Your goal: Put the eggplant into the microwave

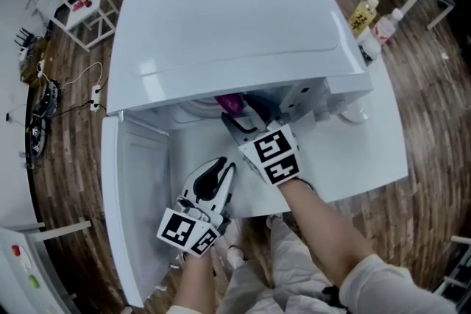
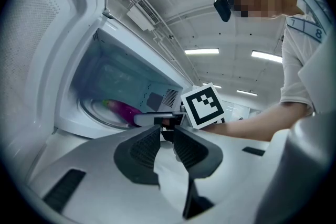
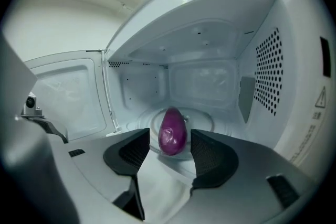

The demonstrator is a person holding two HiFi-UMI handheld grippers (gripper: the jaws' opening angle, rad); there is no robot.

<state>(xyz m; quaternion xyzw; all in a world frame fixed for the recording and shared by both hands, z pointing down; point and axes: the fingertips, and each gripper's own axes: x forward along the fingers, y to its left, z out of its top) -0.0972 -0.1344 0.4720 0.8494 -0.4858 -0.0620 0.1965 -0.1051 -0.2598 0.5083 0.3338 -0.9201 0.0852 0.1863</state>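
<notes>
The purple eggplant [image 3: 172, 132] lies on the glass turntable [image 3: 202, 119] inside the open white microwave [image 1: 221, 33]; a bit of it shows in the head view [image 1: 229, 103] and in the left gripper view [image 2: 123, 110]. My right gripper [image 3: 169, 137] reaches into the cavity mouth [image 1: 243, 115]. It is open, with one pad on each side of the eggplant and a gap on both sides. My left gripper [image 1: 219, 173] hangs level in front of the oven, its jaws [image 2: 166, 136] a narrow gap apart with nothing between them.
The microwave door [image 1: 140, 187] swings out to the left, close to my left gripper. The oven stands on a white table [image 1: 375, 151]. Two bottles [image 1: 364, 15] stand at the back right. A vented wall [image 3: 270, 71] bounds the cavity on the right.
</notes>
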